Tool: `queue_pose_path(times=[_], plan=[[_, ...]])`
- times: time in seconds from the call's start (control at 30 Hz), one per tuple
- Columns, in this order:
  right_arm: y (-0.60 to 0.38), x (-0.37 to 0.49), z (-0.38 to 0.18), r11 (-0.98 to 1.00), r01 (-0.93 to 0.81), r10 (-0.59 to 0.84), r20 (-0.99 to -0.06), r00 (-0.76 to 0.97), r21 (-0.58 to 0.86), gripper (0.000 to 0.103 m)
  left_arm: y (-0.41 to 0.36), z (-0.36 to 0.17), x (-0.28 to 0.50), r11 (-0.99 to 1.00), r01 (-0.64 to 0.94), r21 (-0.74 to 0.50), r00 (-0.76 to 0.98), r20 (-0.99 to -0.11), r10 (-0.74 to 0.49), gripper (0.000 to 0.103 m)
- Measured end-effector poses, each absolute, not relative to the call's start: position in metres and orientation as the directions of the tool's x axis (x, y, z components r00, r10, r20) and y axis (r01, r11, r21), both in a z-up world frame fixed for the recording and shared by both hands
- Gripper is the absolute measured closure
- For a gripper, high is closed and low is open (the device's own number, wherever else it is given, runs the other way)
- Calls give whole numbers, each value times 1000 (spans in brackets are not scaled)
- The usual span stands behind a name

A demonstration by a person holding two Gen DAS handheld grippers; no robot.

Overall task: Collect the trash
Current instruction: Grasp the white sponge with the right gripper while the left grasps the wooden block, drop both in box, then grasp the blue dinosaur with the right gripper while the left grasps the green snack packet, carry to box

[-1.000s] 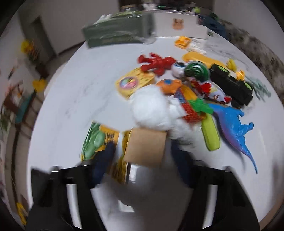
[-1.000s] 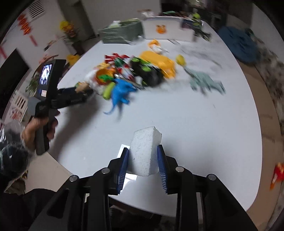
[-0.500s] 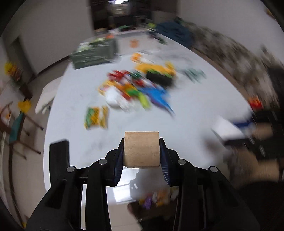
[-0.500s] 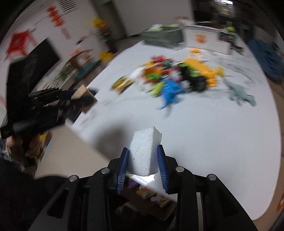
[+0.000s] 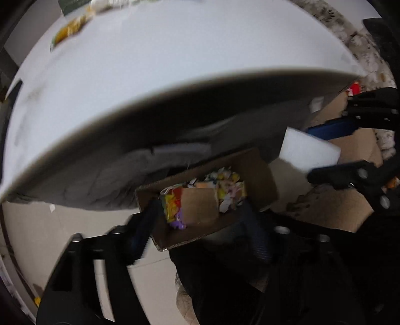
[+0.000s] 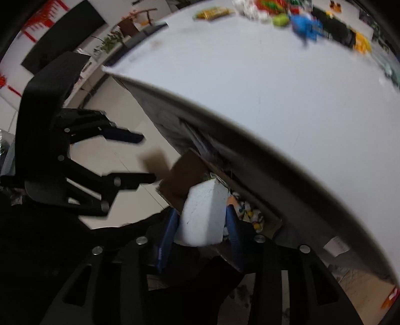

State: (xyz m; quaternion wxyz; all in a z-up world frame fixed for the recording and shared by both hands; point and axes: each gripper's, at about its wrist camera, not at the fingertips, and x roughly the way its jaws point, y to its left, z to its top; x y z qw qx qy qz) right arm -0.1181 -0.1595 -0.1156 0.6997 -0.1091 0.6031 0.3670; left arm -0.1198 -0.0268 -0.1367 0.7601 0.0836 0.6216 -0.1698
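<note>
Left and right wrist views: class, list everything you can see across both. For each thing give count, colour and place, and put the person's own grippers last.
table: 1, white, fills the upper part of both views
toys: blurred pile, mixed colours, far side of the table
snack packet: 1, yellow-green, on the table beside the toys
cardboard box: 1, brown, on the floor below the table edge, holding colourful wrappers
cardboard piece: 1, tan, over the box, between the left gripper's fingers without touching them
foam block: 1, white, between the right gripper's fingers, above the box
left gripper: 1, black, jaws opening
right gripper: 1, black with blue pads, jaws opening
</note>
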Motion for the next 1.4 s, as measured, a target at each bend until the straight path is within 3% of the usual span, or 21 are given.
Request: queue_pose_path(times=[0.1,0.33,0.47,0.6,0.7,0.83,1.03,1.17,1.27,1.4], plan=[[-163,-123,-105,703,-651,384,-923,8,287,60,-21,-145,-121,928,352,-121,120,-978,-173,34],[-175,-70,-33,755,-588,471,-863,182,288,50,2,-93,-109,941,327,-83,242,-955,-169,30],[-169,8,-23,858,-454,413,-847,334,239,43,23,-69,-90,962,272,-32,338,-933,-127,28],[-146,84,-31,918,-345,333,-855,398,197,43,33,-54,-87,972,233,6,396,-914,-89,28],[-130,114,-42,937,-319,257,-897,361,140,43,43,-45,-84,978,204,39,431,-901,-54,28],[-130,146,-64,953,-198,274,-929,250,227,50,63,-35,-79,989,141,39,458,-888,-30,28],[-89,152,-62,950,-313,103,-946,308,2,52,75,-32,-58,994,105,13,478,-877,-39,28],[-96,138,-60,948,-318,118,-934,338,4,56,67,-37,-19,994,92,64,489,-872,11,28],[-125,120,-58,954,-263,221,-926,308,140,56,63,-44,27,997,51,56,492,-870,24,28],[-157,86,-38,952,-259,248,-903,350,161,56,54,-58,85,994,24,110,508,-857,83,28]])
